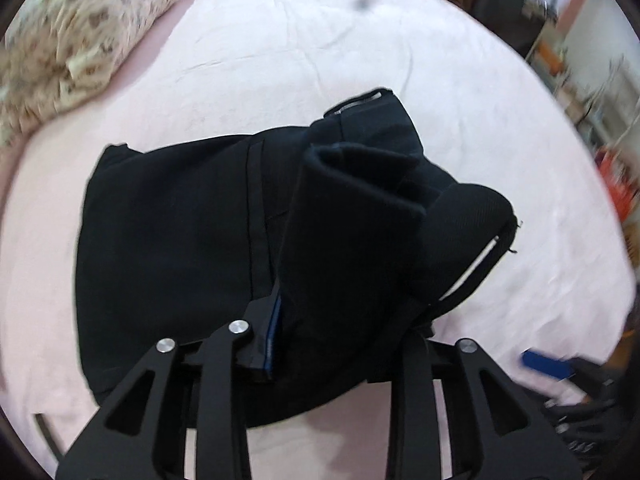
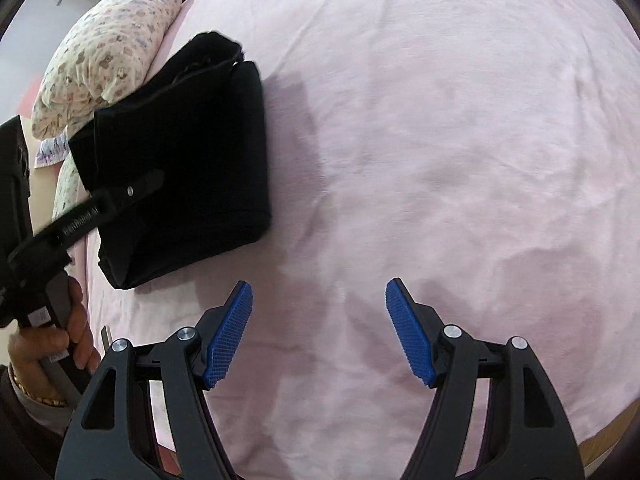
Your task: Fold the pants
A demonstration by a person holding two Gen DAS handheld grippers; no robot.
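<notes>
Two layers of soft, limp pants (image 1: 180, 240) drape between the left gripper's (image 1: 340, 340) part-open jaws; right gripper (image 2: 318, 332) gapes empty.

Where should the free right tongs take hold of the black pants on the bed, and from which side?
Grip the black pants at the thick folded edge facing the right tongs, coming from the bare pink sheet side. That edge is rounded, stacked and unobstructed; the left tongs and floral pillow crowd the far side.
</notes>
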